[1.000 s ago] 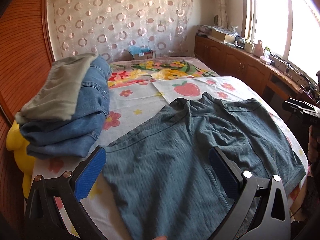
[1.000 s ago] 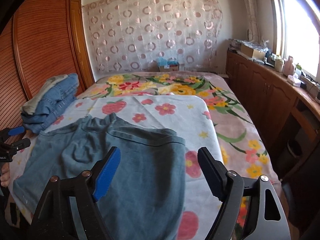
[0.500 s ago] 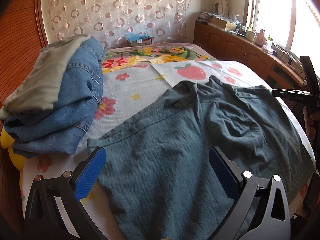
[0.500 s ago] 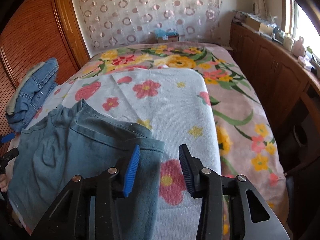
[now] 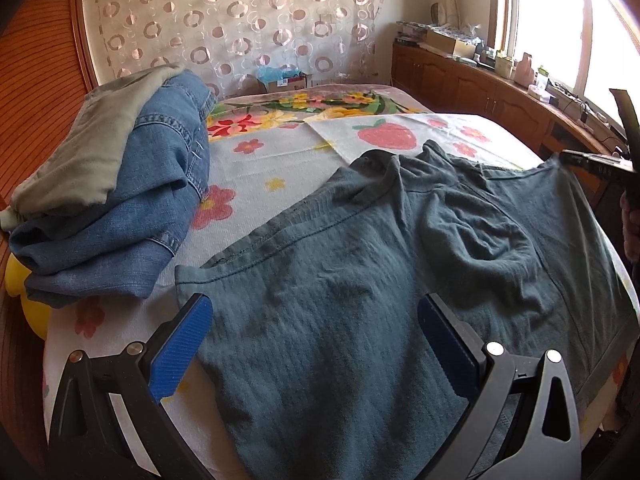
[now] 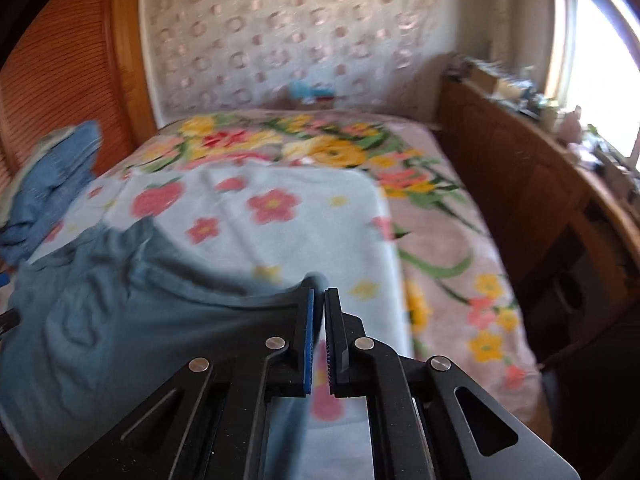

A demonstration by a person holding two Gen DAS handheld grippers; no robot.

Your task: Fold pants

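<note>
Grey-blue pants (image 5: 380, 280) lie spread and rumpled on a flowered towel on the bed; they also show in the right wrist view (image 6: 120, 312). My left gripper (image 5: 316, 328) is open, its blue pads over the near part of the pants, holding nothing. My right gripper (image 6: 319, 304) is shut on the pants' far right corner, which is pulled taut and slightly lifted. The right gripper also shows at the far right edge of the left wrist view (image 5: 592, 160), at that same corner.
A pile of folded jeans and a khaki garment (image 5: 116, 188) sits at the left of the bed, next to the pants. A yellow object (image 5: 24, 292) lies below it. Wooden cabinets (image 6: 520, 200) run along the right side. A curtain hangs behind.
My right gripper has gone from wide open to shut on the pants' corner and the view now blurs with motion. My left gripper has come lower and closer over the pants, staying open.
</note>
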